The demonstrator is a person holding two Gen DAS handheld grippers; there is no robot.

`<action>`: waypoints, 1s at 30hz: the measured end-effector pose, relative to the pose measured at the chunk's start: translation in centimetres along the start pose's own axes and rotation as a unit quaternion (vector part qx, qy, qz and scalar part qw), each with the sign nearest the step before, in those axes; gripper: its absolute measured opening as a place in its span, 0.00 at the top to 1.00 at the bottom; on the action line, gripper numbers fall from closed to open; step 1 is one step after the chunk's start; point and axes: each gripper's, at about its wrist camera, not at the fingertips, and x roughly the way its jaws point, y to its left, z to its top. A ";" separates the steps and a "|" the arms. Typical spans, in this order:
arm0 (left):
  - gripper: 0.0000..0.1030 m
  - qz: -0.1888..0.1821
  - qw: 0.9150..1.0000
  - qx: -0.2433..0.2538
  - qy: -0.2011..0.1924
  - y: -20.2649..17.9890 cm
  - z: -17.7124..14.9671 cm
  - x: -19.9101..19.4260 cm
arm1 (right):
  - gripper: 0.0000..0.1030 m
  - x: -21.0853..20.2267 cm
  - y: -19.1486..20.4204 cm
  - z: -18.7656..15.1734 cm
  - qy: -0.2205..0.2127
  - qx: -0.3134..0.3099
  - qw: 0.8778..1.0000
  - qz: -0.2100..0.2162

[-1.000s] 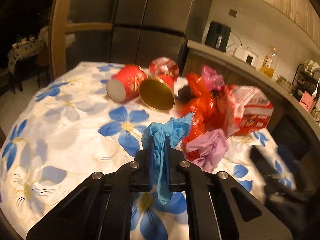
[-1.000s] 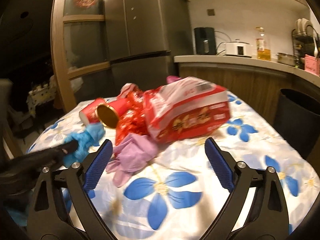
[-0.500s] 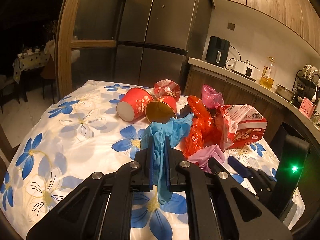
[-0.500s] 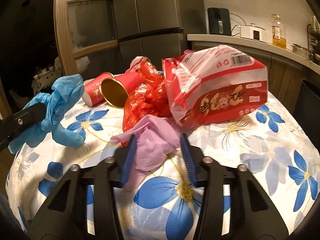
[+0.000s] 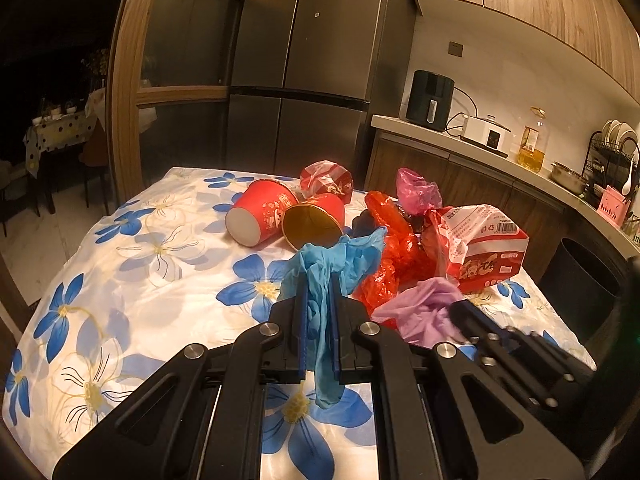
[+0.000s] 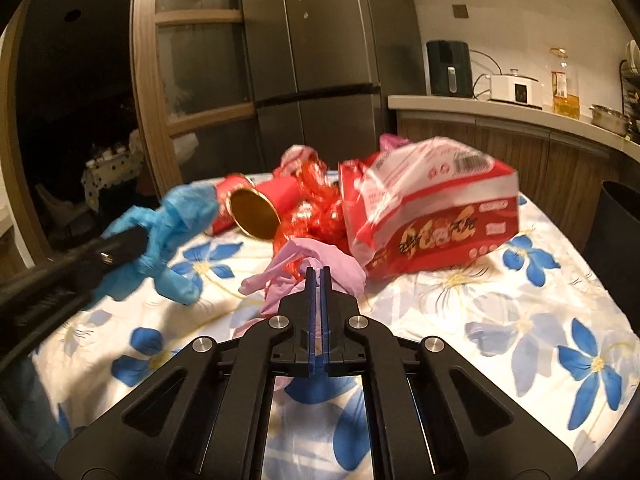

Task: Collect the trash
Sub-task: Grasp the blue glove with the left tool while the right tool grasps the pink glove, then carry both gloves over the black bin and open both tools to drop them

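Now left gripper (image 5: 319, 300) clamps blue glove (image 5: 325, 280), hanging lengthwise; right gripper (image 6: 317, 276) just closed, pinching crumpled pink glove (image 6: 320, 260).

left gripper (image 5: 319, 300) clamped on blue glove (image 5: 328, 264); right gripper (image 6: 317, 280) jaws just closed, purple glove (image 6: 320, 264) pinched between pads.

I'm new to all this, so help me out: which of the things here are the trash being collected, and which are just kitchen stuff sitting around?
Trash: blue glove, purple glove, red paper cups, red plastic bag, snack package.

Just there: air fryer, oil bottle, dish rack, flowered tablecloth.
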 end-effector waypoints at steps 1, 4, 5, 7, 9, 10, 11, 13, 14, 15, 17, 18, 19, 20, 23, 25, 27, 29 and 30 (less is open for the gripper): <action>0.92 0.000 1.000 0.000 0.000 -0.1 0.0 -0.1 | 0.98 -0.4 -0.1 0.2 -0.004 0.001 1.000 0.001; 0.92 -0.002 1.000 0.005 -0.004 -0.8 0.2 -0.4 | 0.98 -1.9 -0.6 0.8 -0.020 0.005 1.000 0.001; 0.92 -0.003 1.000 0.007 -0.005 -1.1 0.2 -0.5 | 0.98 -2.6 -1.0 1.0 -0.026 0.007 1.000 0.000; 0.92 -0.006 1.000 0.012 -0.007 -1.8 0.3 -0.7 | 0.98 -3.4 -1.6 1.4 -0.035 0.013 0.999 -0.003; 0.92 -0.010 1.000 0.015 -0.009 -2.3 0.4 -0.8 | 0.98 -4.2 -2.2 1.6 -0.042 0.018 0.999 -0.006; 0.92 -0.014 1.000 0.018 -0.011 -2.9 0.5 -0.9 | 0.98 -4.5 -2.4 1.8 -0.046 0.020 0.999 -0.007; 0.92 -0.017 1.000 0.020 -0.013 -3.2 0.5 -1.0 | 0.99 -4.9 -2.7 1.9 -0.051 0.022 0.998 -0.011; 0.92 -0.024 0.999 0.028 -0.016 -4.3 0.7 -1.1 | 0.99 -5.7 -3.6 2.2 -0.058 0.026 0.998 -0.015; 0.92 -0.027 0.999 0.030 -0.017 -4.7 0.8 -1.1 | 0.99 -6.1 -4.2 2.4 -0.062 0.030 0.997 -0.017; 0.92 -0.031 0.999 0.033 -0.018 -5.3 0.8 -1.1 | 0.99 -6.6 -4.8 2.4 -0.067 0.033 0.997 -0.021; 0.92 -0.041 0.998 0.037 -0.018 -6.4 1.1 -1.0 | 0.99 -7.3 -5.9 2.6 -0.074 0.039 0.996 -0.029; 0.92 -0.045 0.998 0.040 -0.018 -7.0 1.1 -1.0 | 0.99 -7.7 -6.4 2.7 -0.077 0.041 0.996 -0.032; 0.92 -0.048 0.998 0.042 -0.019 -7.5 1.2 -1.0 | 0.99 -8.0 -7.0 2.7 -0.081 0.044 0.995 -0.037; 0.92 -0.052 0.997 0.046 -0.020 -8.3 1.3 -0.9 | 0.99 -8.4 -7.7 2.8 -0.085 0.047 0.994 -0.044; 0.92 -0.068 0.996 0.057 -0.023 -10.6 1.6 -0.6 | 0.99 -9.4 -9.7 3.0 -0.094 0.058 0.992 -0.062; 0.92 -0.077 0.995 0.066 -0.025 -12.1 1.7 -0.5 | 0.99 -10.1 -11.3 3.2 -0.100 0.066 0.990 -0.077; 0.92 -0.090 0.993 0.075 -0.026 -13.9 1.8 -0.2 | 0.99 -10.8 -12.8 3.4 -0.105 0.072 0.988 -0.091; 0.92 -0.103 0.991 0.082 -0.026 -15.7 1.9 0.0 | 0.99 -11.4 -14.3 3.5 -0.111 0.079 0.985 -0.105; 0.92 -0.108 0.990 0.086 -0.025 -16.6 1.9 0.1 | 0.99 -11.7 -15.1 3.6 -0.113 0.083 0.984 -0.112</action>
